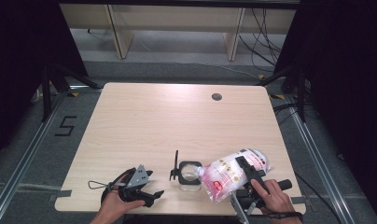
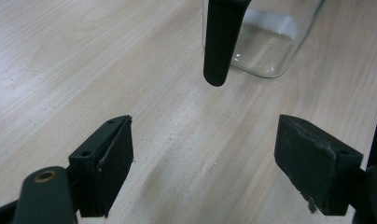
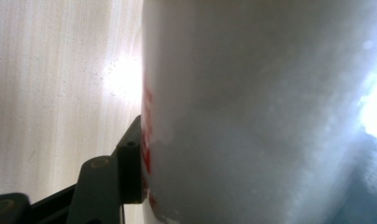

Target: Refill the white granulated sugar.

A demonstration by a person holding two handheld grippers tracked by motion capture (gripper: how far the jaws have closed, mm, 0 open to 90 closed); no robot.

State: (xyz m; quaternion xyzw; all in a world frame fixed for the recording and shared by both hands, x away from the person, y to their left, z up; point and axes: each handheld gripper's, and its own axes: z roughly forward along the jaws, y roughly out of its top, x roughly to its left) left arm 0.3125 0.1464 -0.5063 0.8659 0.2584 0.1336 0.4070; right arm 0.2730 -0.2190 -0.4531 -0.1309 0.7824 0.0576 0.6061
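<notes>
The right gripper (image 1: 246,173), clamped on the white-and-red plastic bag (image 1: 228,175), should tip it slowly over the clear glass jar (image 1: 190,173); the left gripper (image 1: 147,189) rests apart.

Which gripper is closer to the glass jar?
Right. The right gripper tips a bag whose end meets the glass jar mouth. The left gripper sits open on the table, beside the jar, apart.
</notes>
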